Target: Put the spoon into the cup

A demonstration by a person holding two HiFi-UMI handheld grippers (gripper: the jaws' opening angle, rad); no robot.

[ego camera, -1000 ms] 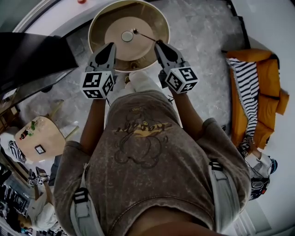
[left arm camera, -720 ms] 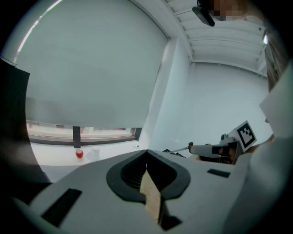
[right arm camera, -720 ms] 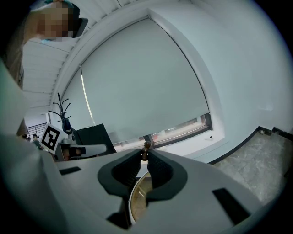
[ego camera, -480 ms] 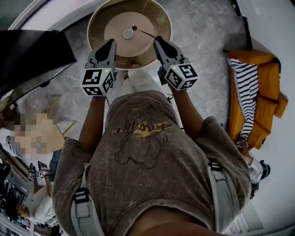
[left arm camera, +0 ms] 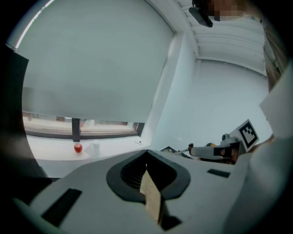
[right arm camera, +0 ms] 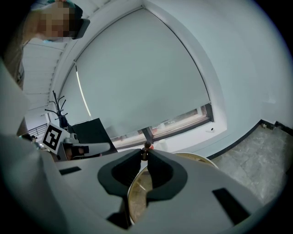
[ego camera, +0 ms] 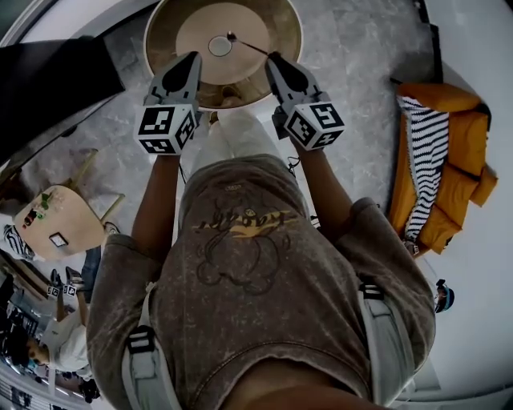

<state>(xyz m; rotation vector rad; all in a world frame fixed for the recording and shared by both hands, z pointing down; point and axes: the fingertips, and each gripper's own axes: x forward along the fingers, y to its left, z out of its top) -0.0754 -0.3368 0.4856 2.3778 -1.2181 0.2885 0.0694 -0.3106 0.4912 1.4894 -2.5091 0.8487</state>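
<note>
Right gripper [ego camera: 272, 59] is holding the spoon [ego camera: 249, 46] over the round table [ego camera: 276, 22].
Its 2 fingers [right arm camera: 122, 172] are pinching the spoon's handle; the far end is reaching the rim of the cup [ego camera: 220, 46], which is standing at the table's middle. The left gripper [ego camera: 191, 61] is hovering over the table's near edge, fingers [left arm camera: 124, 174] pressed together with nothing between them.

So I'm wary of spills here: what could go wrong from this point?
The right claw pinches the thin dark spoon only with its very tips, so it might swivel or slip. The small pale cup on the round tan table stands unsteadied, the left claw off it; a nudge could tip it.
</note>
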